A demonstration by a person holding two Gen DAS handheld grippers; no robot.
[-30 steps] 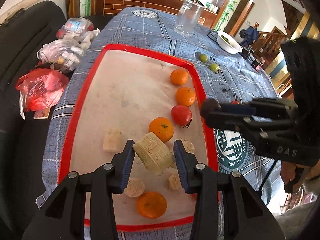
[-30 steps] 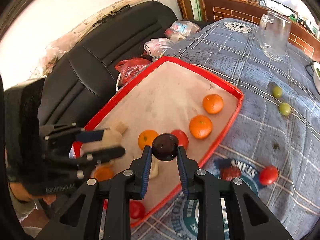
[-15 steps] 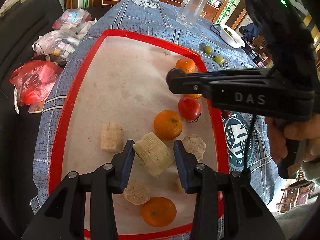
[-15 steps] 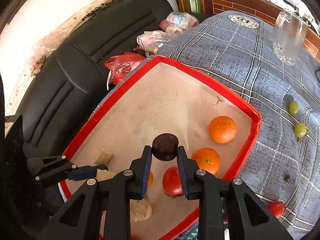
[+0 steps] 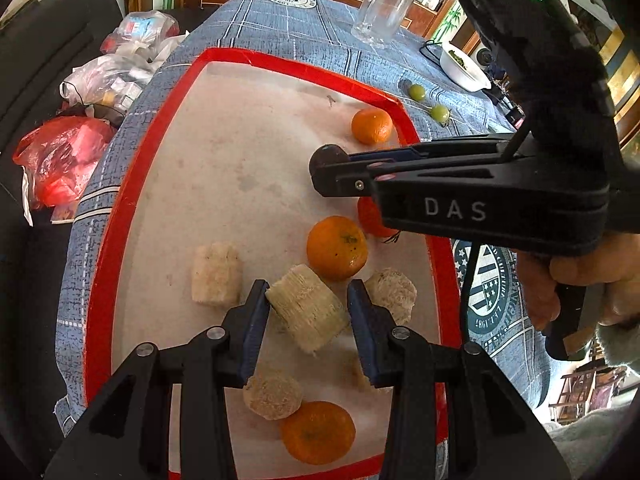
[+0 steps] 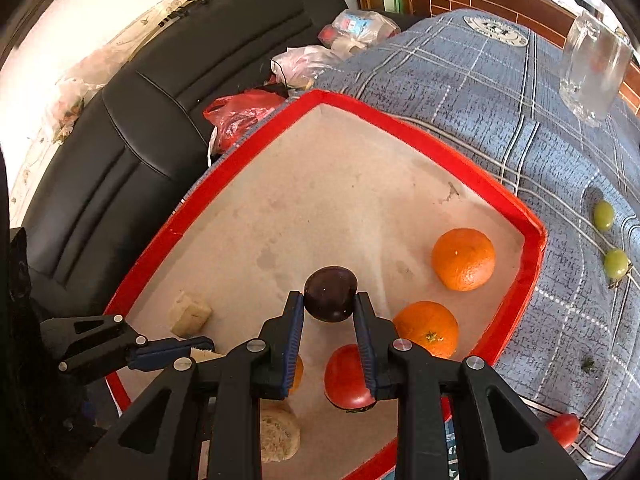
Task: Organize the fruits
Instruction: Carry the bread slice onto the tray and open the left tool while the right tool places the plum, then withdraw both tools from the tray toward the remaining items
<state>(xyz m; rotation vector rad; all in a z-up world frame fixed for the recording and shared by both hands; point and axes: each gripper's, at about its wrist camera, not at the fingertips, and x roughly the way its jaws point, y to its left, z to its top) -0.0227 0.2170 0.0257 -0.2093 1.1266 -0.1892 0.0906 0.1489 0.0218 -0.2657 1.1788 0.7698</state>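
The dark plum is being gripped by the right gripper over the tray; it should be lowered gently at 11 o'clock of the oranges, while a pale chunk is being clamped in the left gripper

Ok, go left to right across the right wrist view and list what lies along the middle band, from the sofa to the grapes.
Black sofa → red tray rim → dark round fruit clamped in the right tongs → upper orange → green grape on the blue cloth.
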